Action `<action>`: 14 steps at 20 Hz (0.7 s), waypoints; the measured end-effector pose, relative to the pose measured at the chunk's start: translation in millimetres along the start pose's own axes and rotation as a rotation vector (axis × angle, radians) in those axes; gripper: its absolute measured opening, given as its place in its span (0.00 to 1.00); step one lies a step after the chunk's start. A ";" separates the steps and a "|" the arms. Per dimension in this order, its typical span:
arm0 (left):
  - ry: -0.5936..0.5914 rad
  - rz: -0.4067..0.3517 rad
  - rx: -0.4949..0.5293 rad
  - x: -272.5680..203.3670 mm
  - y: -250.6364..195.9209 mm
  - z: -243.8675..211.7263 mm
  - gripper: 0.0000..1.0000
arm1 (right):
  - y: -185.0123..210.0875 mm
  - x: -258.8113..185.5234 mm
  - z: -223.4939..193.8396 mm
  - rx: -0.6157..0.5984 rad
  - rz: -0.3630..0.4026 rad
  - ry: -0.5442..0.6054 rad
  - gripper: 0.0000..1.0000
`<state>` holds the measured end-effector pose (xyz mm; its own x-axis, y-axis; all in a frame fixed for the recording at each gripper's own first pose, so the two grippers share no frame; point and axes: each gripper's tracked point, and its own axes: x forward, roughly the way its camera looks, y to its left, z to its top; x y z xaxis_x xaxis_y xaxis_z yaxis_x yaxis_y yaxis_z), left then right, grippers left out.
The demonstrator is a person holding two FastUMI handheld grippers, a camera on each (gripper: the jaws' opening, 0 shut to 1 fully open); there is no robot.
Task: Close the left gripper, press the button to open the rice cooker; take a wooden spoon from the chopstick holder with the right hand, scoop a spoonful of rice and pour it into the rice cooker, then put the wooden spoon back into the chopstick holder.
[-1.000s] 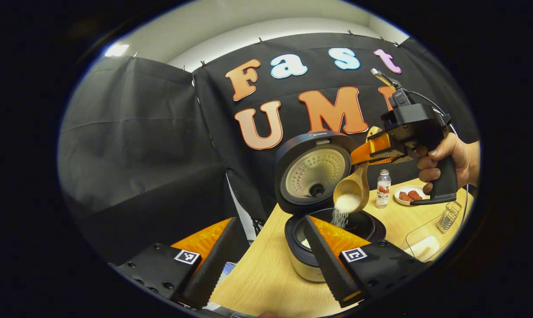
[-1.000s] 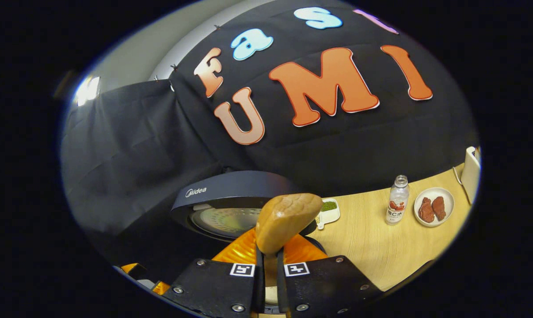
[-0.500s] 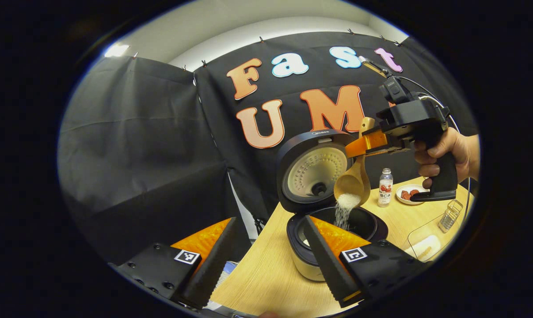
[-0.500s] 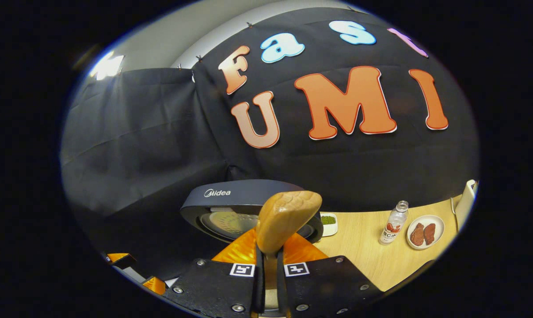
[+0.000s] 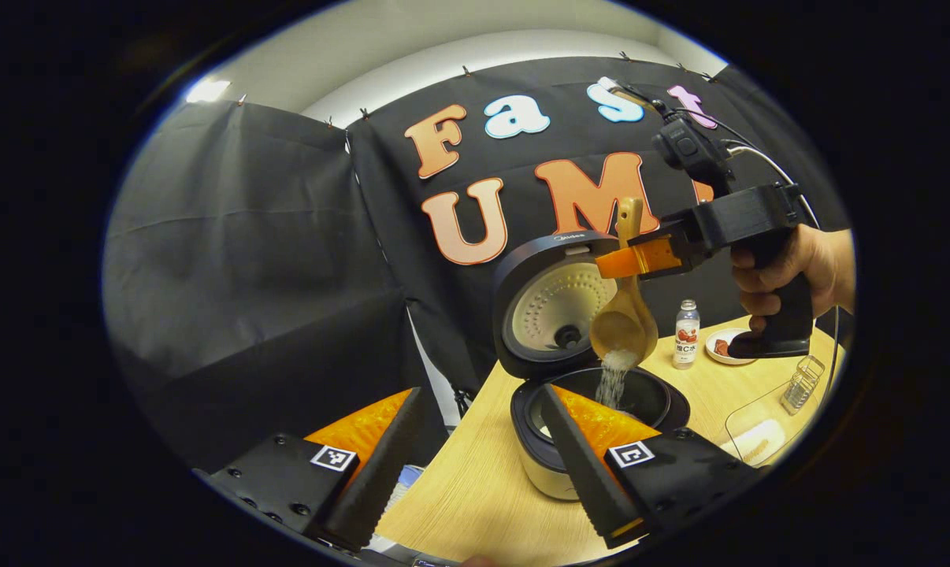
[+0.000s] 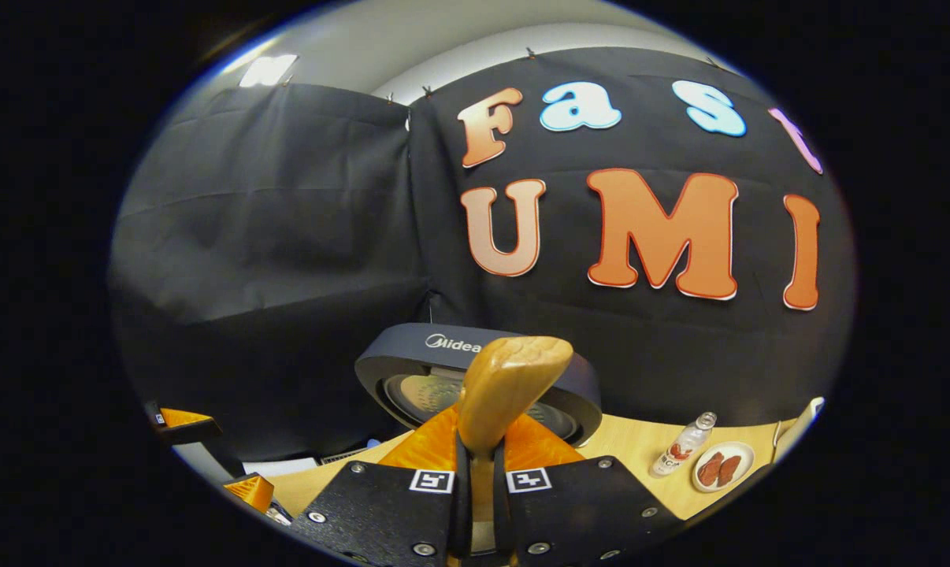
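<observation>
Spoon: my right gripper (image 5: 618,262) is clamped on the handle of the light wooden spoon (image 5: 624,331), which hangs bowl-down over the open dark-lidded round rice cooker (image 5: 601,409); in the right gripper view the handle end (image 6: 513,386) stands up between my pressed fingers (image 6: 430,441).
Change: a second ago the spoon lay nearer level with a full heap of white rice; since then I have tipped it close to upright, and my hand (image 5: 786,268) has risen with it.
Rice: only a small clump (image 5: 618,360) is left at the lip of the bowl, and a thin stream falls into the dark inner pot.
Meaning: I judge the pour nearly done, with the return of the spoon to the holder next.
Left gripper: my left gripper (image 5: 475,461) hangs back with its fingers spread apart, grasping nothing, near the cooker's front.
Holder: a small clear ribbed cup (image 5: 799,383) at the far right of the pale wooden table (image 5: 475,496) may be the chopstick holder; I cannot tell for sure.
Risk: stray grains could drop on the table if I swing away too soon.
</observation>
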<state>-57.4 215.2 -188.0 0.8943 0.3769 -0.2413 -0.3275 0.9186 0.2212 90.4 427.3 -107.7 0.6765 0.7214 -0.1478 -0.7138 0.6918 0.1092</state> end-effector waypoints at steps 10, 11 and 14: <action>0.010 0.025 0.001 -2.0 9.4 -6.3 1.00 | 24.0 -8.3 7.1 -0.231 0.045 -0.060 0.10; 0.008 0.027 0.004 -2.3 10.1 -6.2 1.00 | 21.5 -11.1 9.4 -0.210 0.045 -0.065 0.10; 0.003 0.025 0.011 -3.6 7.8 -5.3 0.94 | -1.7 -24.3 17.0 -0.089 0.025 -0.064 0.10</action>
<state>-64.8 221.6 -190.4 0.8849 0.3999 -0.2389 -0.3461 0.9077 0.2374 78.2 409.1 -87.5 0.6665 0.7410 -0.0825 -0.7419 0.6700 0.0244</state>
